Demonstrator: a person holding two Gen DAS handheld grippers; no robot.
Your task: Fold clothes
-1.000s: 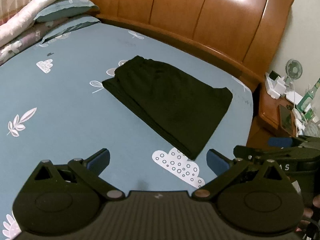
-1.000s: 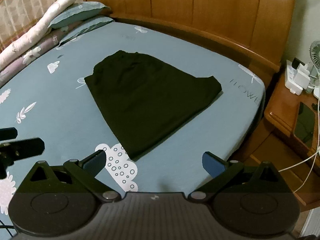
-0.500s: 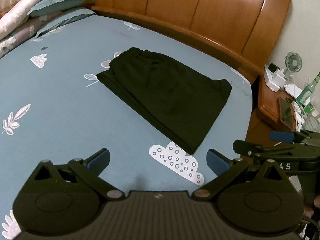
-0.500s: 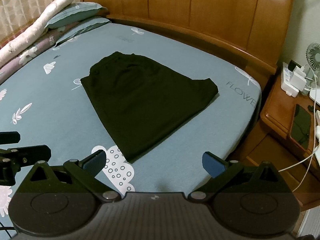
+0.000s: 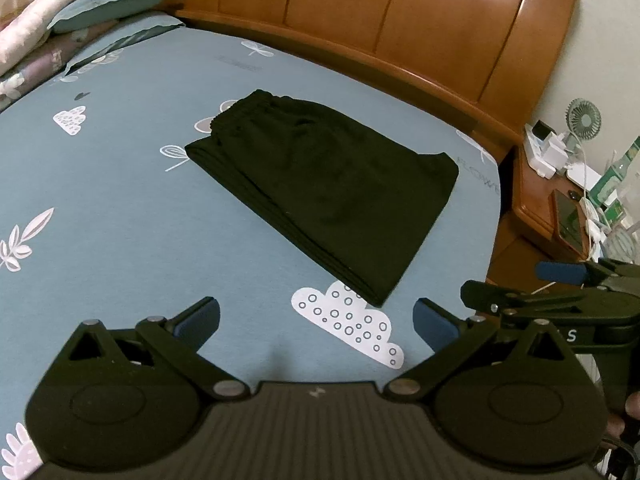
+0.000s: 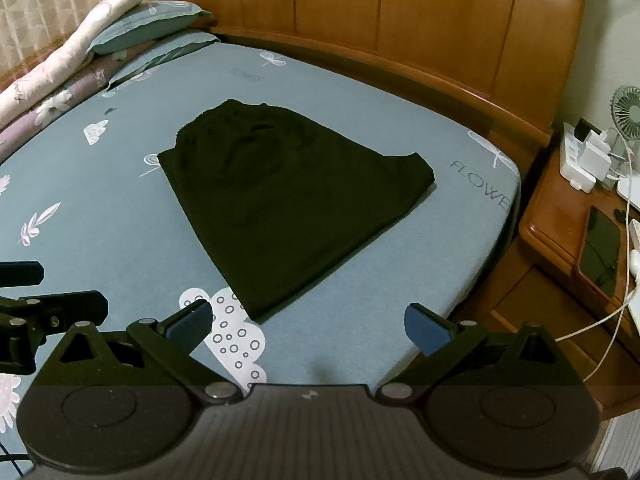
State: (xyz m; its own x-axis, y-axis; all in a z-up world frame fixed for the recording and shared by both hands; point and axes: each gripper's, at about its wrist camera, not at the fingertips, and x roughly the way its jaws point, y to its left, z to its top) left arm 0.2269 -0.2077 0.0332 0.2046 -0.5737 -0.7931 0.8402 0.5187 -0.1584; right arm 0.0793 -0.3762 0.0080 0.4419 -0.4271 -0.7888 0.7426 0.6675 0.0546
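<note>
Black shorts (image 5: 324, 188) (image 6: 288, 200) lie folded flat on the blue patterned bed sheet (image 5: 120, 200) (image 6: 100, 208), waistband toward the headboard. My left gripper (image 5: 316, 320) hovers open over the sheet, short of the garment's near corner, with nothing between its fingers. My right gripper (image 6: 308, 326) is also open and empty, held just before that same near corner. In the left wrist view the right gripper (image 5: 568, 284) shows at the right edge. The right wrist view catches the left gripper (image 6: 48, 304) at the left edge.
A wooden headboard (image 5: 400, 20) (image 6: 400, 28) runs along the far side. Pillows and a rolled quilt (image 6: 100, 36) lie at the back left. A wooden nightstand (image 6: 560, 216) on the right holds a phone (image 6: 600, 252), a small fan (image 6: 628, 110), chargers and cables.
Both grippers have drawn back slightly from the shorts, which now sit a little farther away in both views. Both stay open; the shorts have not moved.
</note>
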